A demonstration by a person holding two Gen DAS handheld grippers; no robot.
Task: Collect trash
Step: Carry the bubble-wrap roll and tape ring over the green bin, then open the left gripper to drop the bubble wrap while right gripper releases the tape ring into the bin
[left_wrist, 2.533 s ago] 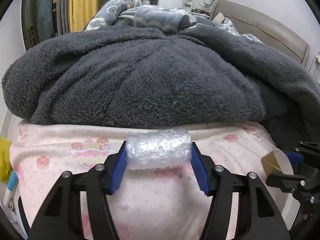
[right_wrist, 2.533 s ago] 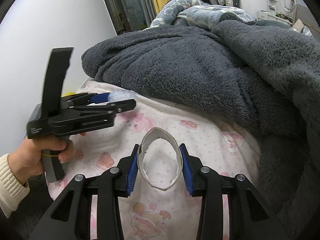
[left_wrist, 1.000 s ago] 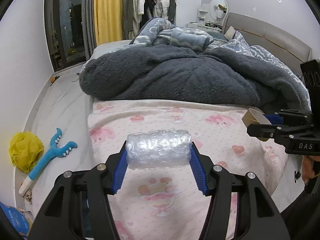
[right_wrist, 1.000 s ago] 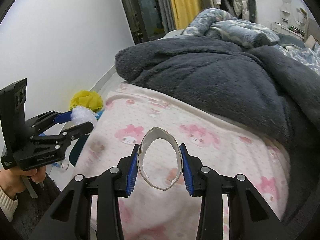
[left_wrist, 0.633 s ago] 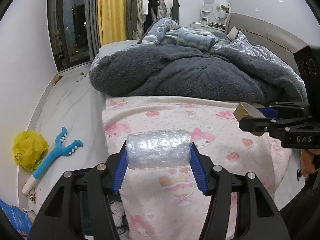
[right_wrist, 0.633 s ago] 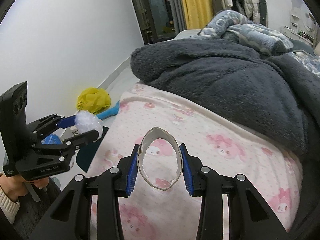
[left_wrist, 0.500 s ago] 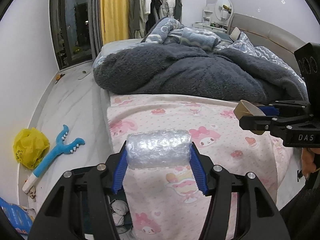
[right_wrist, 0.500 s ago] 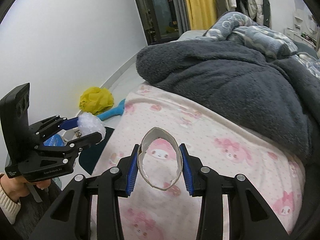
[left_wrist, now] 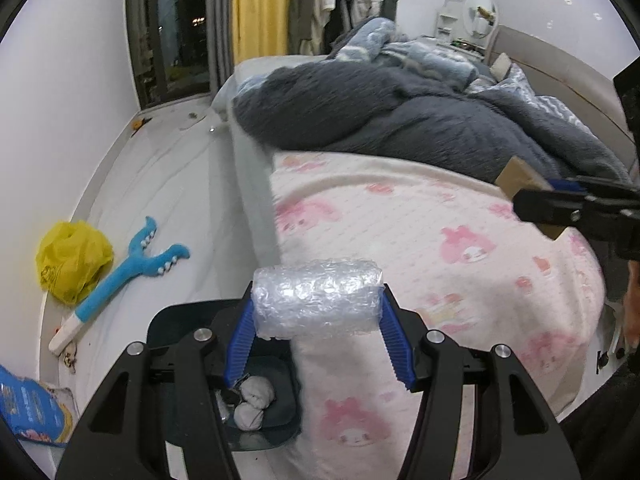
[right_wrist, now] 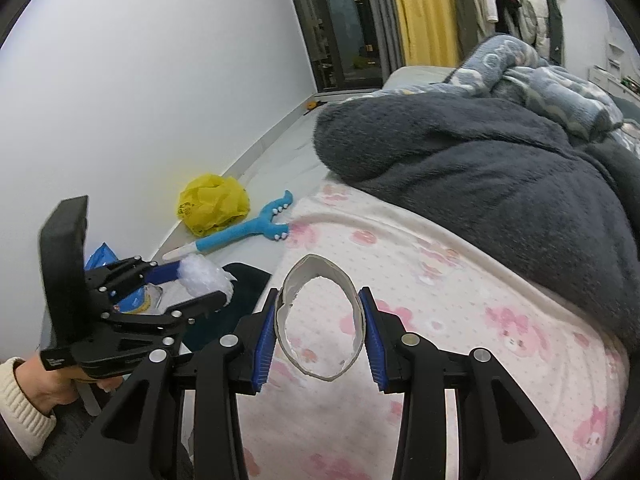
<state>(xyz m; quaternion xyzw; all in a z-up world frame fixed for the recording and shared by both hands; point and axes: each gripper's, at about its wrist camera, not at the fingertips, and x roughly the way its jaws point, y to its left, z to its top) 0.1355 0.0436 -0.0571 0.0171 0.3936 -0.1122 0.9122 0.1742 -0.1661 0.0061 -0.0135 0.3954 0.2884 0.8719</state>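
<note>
- While I hold both pieces of trash up over the near end of the bed (left_wrist: pixel 460 240), my view has slid away from the grey blanket (left_wrist: pixel 400 120) and over to the floor at the left side of the bed.
- A dark bin (left_wrist: pixel 168 320) now shows low in my left view, where a moment ago I saw only the pink sheet. It sits on the floor, just beside the bed, with a few white balls of paper (left_wrist: pixel 252 400) in it.
- I think this means I am close to dropping time. The bin is right under my left hand-held gripper (left_wrist: pixel 316 338).
- My left hand-held gripper is pinching the bubble wrap roll (left_wrist: pixel 316 300) by its two ends. The roll lies flat, and its long way runs from left to right across the pads.
- My right hand-held gripper (right_wrist: pixel 320 336) is pinching the cardboard ring (right_wrist: pixel 358 304) by its sides. It is squashed into an egg shape. Its long way runs from near to far, and its hole faces my camera.
- The ring is over the pink sheet, to the right of the bin, so I think it must go further left.
- A yellow bag (left_wrist: pixel 72 260) and a blue toy (left_wrist: pixel 132 268) lie on the floor, further left.
</note>
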